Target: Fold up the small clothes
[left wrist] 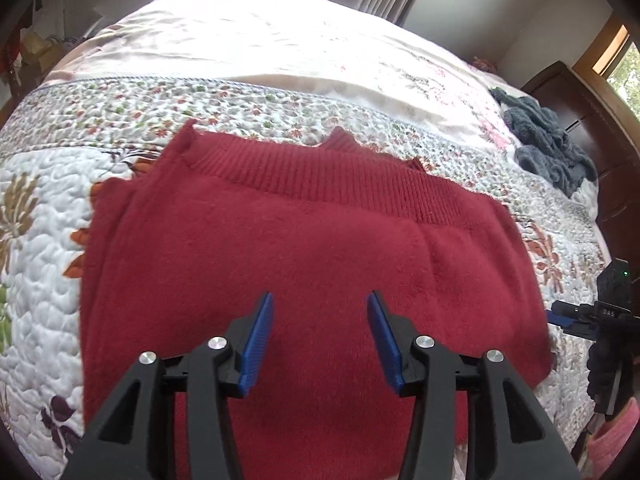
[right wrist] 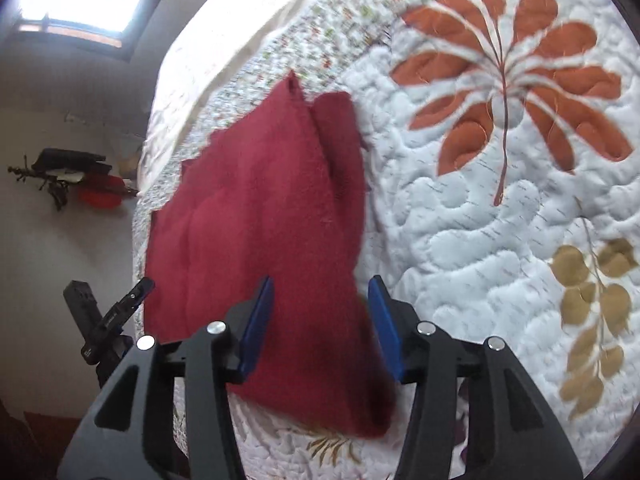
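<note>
Your left gripper hangs above the red sweater, its blue pads spread wide and holding nothing. The sweater lies folded on the floral quilt, filling the centre and lower half of the left wrist frame, ribbed band toward the top. Your right gripper is likewise wide open and empty, the sweater's edge showing between its pads at lower centre. A dark blue garment lies bunched at upper right.

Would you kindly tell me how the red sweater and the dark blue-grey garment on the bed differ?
The red sweater lies flattened and partly folded near the left gripper; the blue-grey garment sits crumpled, far off at the bed's edge. The sweater looks larger in view. Both rest on the floral quilt.
</note>
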Motion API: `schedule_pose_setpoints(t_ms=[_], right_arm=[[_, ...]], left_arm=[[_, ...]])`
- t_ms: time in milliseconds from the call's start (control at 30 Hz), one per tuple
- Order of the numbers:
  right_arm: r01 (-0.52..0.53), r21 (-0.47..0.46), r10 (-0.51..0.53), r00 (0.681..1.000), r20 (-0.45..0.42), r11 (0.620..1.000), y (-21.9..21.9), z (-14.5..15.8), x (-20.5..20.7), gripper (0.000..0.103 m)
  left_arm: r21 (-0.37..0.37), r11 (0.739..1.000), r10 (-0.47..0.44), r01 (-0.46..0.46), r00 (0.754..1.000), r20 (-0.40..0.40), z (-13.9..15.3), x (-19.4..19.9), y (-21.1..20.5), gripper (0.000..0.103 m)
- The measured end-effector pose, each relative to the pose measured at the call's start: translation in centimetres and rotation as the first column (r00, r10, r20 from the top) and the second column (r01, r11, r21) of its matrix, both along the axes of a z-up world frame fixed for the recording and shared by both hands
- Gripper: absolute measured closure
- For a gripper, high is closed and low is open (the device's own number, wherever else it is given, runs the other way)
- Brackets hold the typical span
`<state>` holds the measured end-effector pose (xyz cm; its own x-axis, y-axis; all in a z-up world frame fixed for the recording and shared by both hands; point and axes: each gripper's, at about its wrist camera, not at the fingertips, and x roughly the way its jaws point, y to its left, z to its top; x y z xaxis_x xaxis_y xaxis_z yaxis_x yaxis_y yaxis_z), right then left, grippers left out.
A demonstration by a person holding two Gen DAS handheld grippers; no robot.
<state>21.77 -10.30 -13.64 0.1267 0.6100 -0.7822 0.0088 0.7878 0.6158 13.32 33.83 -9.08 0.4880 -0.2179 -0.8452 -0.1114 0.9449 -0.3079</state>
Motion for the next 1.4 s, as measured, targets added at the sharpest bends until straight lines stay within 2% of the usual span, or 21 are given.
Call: schedule_pose_setpoints(t_ms=[200, 267, 300, 333, 500, 833, 900, 1100, 1200, 1400], right_arm=[[0.004, 0.046, -0.003, 0.999, -0.032, 0.999, 0.6, -2.1, 0.9, 0.055], [0.004, 0.066, -0.002, 1.000, -0.028, 0.998, 1.0, -2.3, 1.1, 0.067], [0.002, 0.087, 0.001, 1.000, -0.031, 0.996, 1.2, -2.4, 1.2, 0.080], [0.003, 0.098, 0.000, 1.000, -0.029, 0.995, 1.2, -2.4, 1.2, 0.084], [0.035, 0.105, -0.032, 0.999, -0.028, 0.994, 0.6, -2.7, 1.0, 0.087], [0.065, 0.075, -0.062, 0.997, -0.045, 0.995, 0.2, -2.9, 0.6, 0.087], [0.069, 0.058, -0.067, 0.997, -0.040, 0.996, 0.6, -2.2, 0.6, 0.088], [0.009, 0.050, -0.013, 0.997, 0.079, 0.999, 3.8, 3.9, 0.3, 0.089], [-0.080, -0.016, 0.082, 0.985, 0.154, 0.997, 8.1, 7.6, 0.3, 0.089], [-0.214, -0.111, 0.234, 0.949, 0.214, 0.971, 15.9, 10.5, -0.2, 0.089]], left_arm=[[0.014, 1.000, -0.006, 0.007, 0.999, -0.036, -2.1, 0.6, 0.1, 0.054], [0.018, 1.000, -0.014, 0.015, 0.999, -0.033, -2.4, 0.5, 0.0, 0.054], [0.022, 1.000, -0.018, 0.018, 0.999, -0.030, -2.5, 0.4, 0.0, 0.054], [0.028, 0.999, -0.023, 0.024, 0.999, -0.028, -2.5, 0.3, -0.1, 0.054], [0.014, 0.999, -0.035, 0.035, 0.999, -0.029, -2.7, 0.5, 0.2, 0.054], [0.002, 0.999, -0.032, 0.032, 0.999, -0.028, -3.0, 0.4, 0.3, 0.054], [-0.009, 1.000, -0.025, 0.025, 0.999, -0.030, -2.8, 0.4, 0.4, 0.054], [-0.044, 0.999, -0.018, 0.017, 1.000, -0.005, -0.6, -0.9, 1.4, 0.054], [-0.067, 0.998, -0.009, 0.010, 1.000, 0.004, 0.1, -1.4, 2.0, 0.054], [-0.103, 0.995, 0.015, -0.012, 1.000, 0.020, 0.9, -1.6, 2.9, 0.054]])
